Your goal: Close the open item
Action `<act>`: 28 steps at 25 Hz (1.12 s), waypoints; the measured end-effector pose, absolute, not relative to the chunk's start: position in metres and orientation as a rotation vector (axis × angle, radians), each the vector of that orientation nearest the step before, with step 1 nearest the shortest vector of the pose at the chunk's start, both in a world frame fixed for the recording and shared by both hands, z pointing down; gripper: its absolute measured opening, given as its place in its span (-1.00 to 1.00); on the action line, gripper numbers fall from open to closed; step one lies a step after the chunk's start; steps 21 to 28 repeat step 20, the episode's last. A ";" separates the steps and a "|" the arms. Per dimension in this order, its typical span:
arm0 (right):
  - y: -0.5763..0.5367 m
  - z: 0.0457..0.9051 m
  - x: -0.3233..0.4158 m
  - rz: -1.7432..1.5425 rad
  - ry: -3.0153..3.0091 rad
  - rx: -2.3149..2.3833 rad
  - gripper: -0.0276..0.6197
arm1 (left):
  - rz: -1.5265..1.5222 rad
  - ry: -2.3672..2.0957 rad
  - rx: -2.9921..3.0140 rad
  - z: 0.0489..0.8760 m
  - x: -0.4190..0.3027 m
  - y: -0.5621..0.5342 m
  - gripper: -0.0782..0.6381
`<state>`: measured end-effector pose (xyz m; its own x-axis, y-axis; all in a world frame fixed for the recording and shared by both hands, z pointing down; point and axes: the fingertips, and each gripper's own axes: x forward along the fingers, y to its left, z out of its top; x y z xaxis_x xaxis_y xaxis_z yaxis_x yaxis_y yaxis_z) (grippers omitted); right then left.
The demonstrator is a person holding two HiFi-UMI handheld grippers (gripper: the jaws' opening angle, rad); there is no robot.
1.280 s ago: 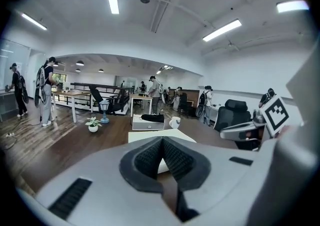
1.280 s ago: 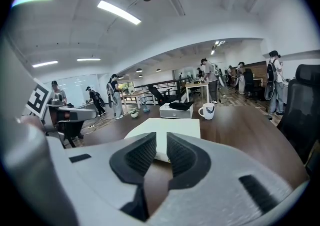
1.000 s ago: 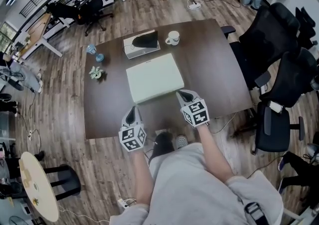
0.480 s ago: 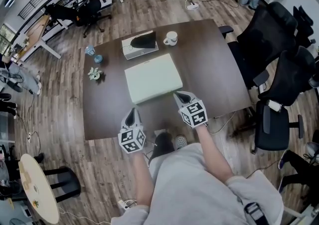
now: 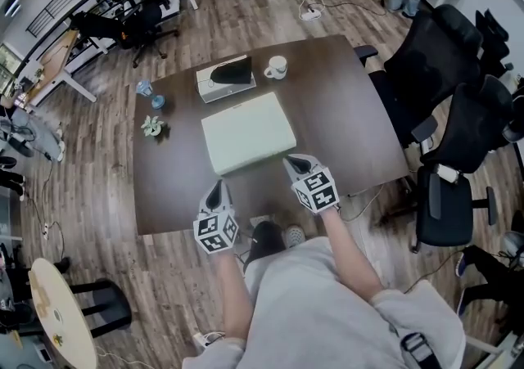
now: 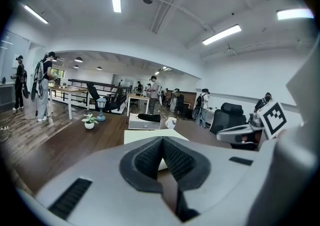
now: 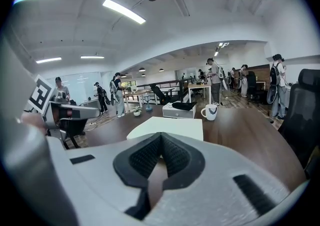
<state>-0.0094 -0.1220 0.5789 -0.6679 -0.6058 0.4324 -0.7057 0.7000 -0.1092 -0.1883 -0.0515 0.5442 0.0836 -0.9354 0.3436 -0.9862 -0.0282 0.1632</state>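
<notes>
Findings at inspection:

1. Grippers. We found the left gripper clenched, its ribbed pads pressed together with nothing between them. The right gripper was likewise clenched and empty. Both sat over the near edge of the dark wooden table, pointing across it.

2. Task item. A pale flat case lay at mid-table, just beyond the right gripper's tip. Its top sat level and flush, and we could see no raised lid or gap. We judged it already closed, or very nearly so.

3. Handling. We judged the case stiff, fairly light and smooth-topped, so likely to slide under a sideways push. Pressing straight down near its front edge would suit better than pinching, as the low sides offer little to grip.

4. Clearances. A grey box with a dark object on top stood close behind the case's far edge, with a white mug beside it. A small potted plant stood well to the left. To the right lay bare table. Black office chairs crowded the right-hand edge
</notes>
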 end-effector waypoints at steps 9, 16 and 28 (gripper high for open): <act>-0.125 0.578 -0.008 0.359 -2.530 1.034 -0.91 | 0.192 -1.905 2.010 0.545 -0.192 -0.055 -0.77; -0.126 0.580 -0.008 0.362 -2.523 1.037 -0.91 | 0.189 -1.901 2.000 0.548 -0.194 -0.057 -0.77; -0.128 0.580 -0.011 0.361 -2.522 1.033 -0.91 | 0.182 -1.897 2.002 0.546 -0.190 -0.061 -0.77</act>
